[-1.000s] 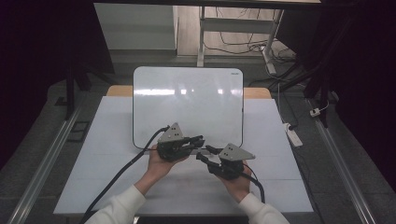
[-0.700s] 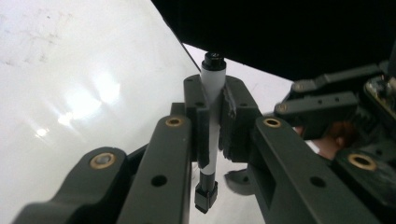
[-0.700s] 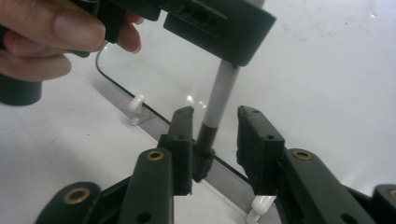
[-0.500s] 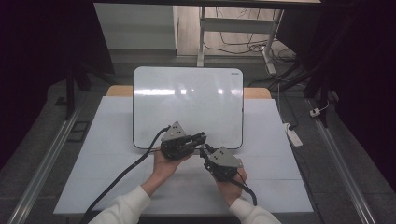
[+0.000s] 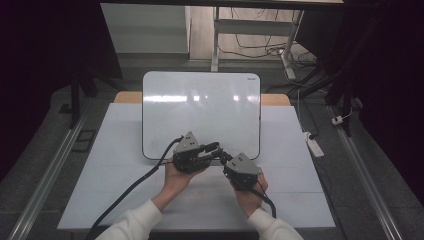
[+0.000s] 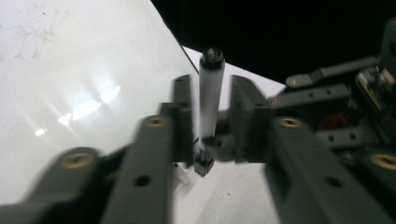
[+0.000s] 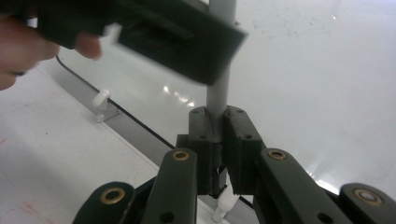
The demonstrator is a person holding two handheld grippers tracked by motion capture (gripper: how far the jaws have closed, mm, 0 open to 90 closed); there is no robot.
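A white table (image 5: 125,150) carries a whiteboard (image 5: 200,110) that lies flat across its far middle, its near edge just in front of the person's hands. Both grippers meet over that near edge, the left gripper (image 5: 212,148) pointing right and the right gripper (image 5: 223,156) pointing left and far, tips almost touching.

Between them is a marker (image 6: 208,98), a slim white barrel with a dark end. In the left gripper view the left jaws stand narrow on either side of the barrel, apparently closed on it. In the right gripper view the right jaws are pinched tight on the grey-white shaft (image 7: 218,88), with the left gripper's dark body (image 7: 154,32) crossing just above.

This looks like uncapping, or a hand-over, of the marker. To do it well, one gripper should clamp firmly while the other pulls straight along the barrel's own axis, not sideways, so the pen does not twist out. Keeping the pull short and over the board means a slipped part lands on it and not off the table.
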